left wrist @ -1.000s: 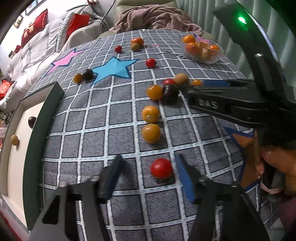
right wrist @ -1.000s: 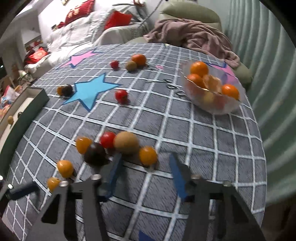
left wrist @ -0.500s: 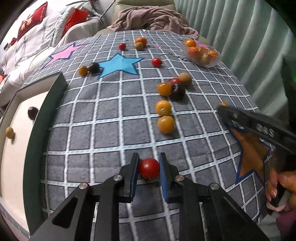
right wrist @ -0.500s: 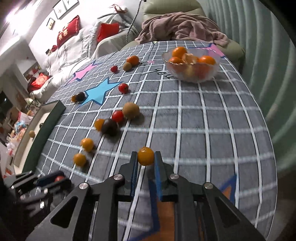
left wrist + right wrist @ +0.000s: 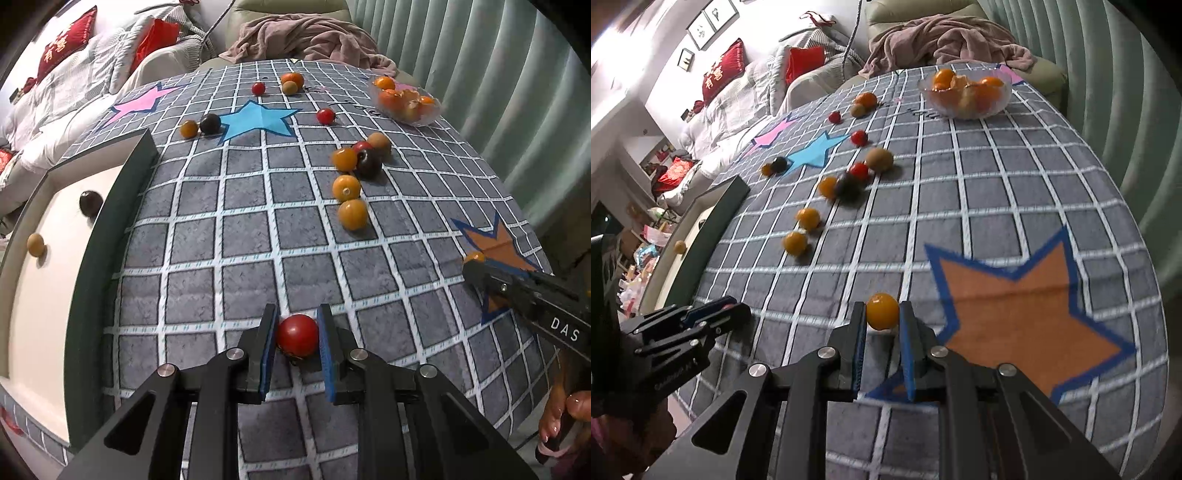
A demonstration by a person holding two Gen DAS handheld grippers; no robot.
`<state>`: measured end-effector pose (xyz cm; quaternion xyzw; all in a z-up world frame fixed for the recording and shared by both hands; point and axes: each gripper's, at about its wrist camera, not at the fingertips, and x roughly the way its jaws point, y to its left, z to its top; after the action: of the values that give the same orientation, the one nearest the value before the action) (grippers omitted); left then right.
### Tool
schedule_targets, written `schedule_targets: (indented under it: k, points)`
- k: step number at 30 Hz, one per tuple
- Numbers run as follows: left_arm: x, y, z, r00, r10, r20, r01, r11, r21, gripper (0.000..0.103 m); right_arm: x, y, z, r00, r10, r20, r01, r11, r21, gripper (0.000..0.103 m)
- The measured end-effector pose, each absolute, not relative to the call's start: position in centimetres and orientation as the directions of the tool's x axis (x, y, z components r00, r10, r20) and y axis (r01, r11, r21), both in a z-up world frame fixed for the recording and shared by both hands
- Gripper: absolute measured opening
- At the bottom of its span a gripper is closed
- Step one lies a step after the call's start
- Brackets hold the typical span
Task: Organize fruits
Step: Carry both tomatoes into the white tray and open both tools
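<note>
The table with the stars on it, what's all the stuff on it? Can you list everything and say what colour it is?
red tomato: one, red, between the left gripper's pads
orange tomato: one, orange, between the right gripper's pads
loose fruits: about a dozen, orange, red, dark and brown, scattered across the cloth
glass bowl: one, clear, far right, holding orange fruit
tray: one, white with dark rim, left edge, holding a dark fruit and a tan one
tablecloth: one, grey check with blue, pink and orange stars
blanket: one, mauve, on the chair behind
left gripper: black, blue pads, shut
right gripper: black, blue pads, shut
</note>
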<state>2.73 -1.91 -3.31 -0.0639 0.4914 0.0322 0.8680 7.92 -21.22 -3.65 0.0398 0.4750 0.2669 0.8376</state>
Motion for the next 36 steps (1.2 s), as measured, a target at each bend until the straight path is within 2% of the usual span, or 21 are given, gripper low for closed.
schedule_targets:
  k: [10,22,36]
  points:
    - [0.5,0.3,-2.9,0.520,-0.039,-0.853,-0.146,0.980,-0.134,0.023,6.2,-20.6,-2.5,0.409,0.492,-0.768,-0.406,0.852,0.330,0.019]
    - [-1.2,2.7,-0.1,0.581,-0.046,-0.813,-0.162,0.972,-0.171,0.023,5.5,-17.6,0.1,0.412,0.509,-0.756,-0.456,0.833,0.312,0.019]
    - [-2.7,10.7,3.5,0.646,0.074,-0.760,-0.273,0.952,-0.139,0.023,5.3,-8.8,4.0,0.375,0.562,-0.737,-0.595,0.756,0.273,0.019]
